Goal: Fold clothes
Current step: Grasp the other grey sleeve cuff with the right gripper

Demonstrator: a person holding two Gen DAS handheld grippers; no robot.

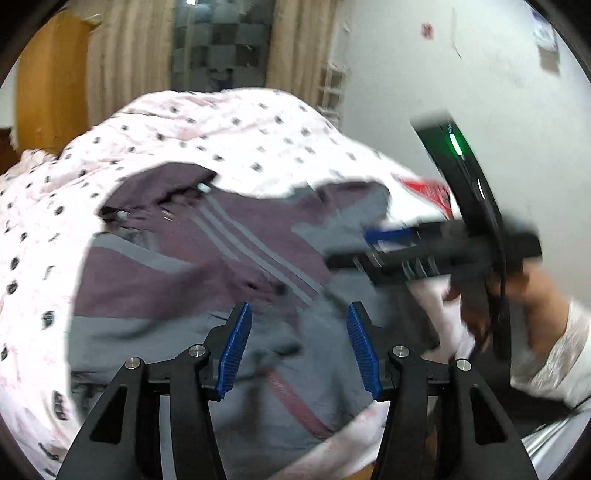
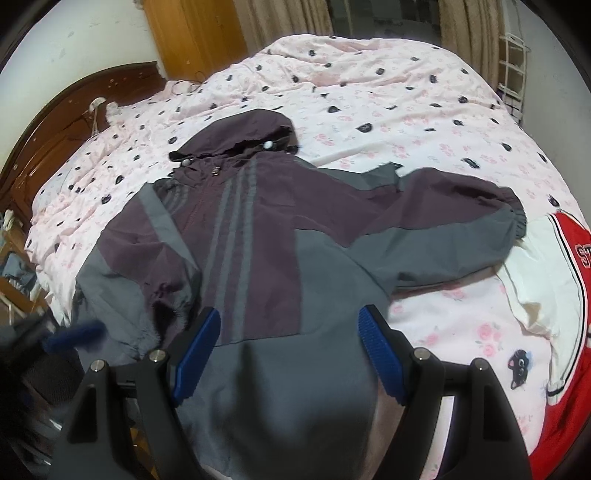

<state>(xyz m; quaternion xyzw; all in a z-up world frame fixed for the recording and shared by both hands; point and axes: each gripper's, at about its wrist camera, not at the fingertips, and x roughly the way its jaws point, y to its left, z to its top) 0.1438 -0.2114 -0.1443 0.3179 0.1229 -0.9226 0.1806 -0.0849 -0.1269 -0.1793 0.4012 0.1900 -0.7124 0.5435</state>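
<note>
Left tool point(image 1: 299, 347): blue pads spread, nothing between them, over the grey lower part of the jacket point(image 1: 207, 266). View blurred.

Right tool point(image 2: 290, 354): blue pads spread, nothing pinched, above the jacket's grey hem. In the left view it shows as a blurred black bar at 3 o'clock, held by a hand point(image 1: 532, 291) in a white sleeve.

Jacket point(image 2: 258, 236): purple and grey, hooded, three grey stripes down the chest. Lies front up on the bed point(image 2: 388, 96), hood point(image 2: 251, 129) toward 12 o'clock, hem toward 6. One sleeve point(image 2: 454, 221) stretches out flat toward 3 o'clock, cuff just beside the red garment. Other sleeve lies folded in along the body toward 8 o'clock.

Red garment point(image 2: 569, 295): red and white, lettered, at 4 o'clock on the bed's edge.

Bed: pink floral cover with dark cat faces. Dark wooden headboard point(image 2: 66, 125) at 9 o'clock.

Curtains point(image 2: 284, 18) at 12 o'clock.
</note>
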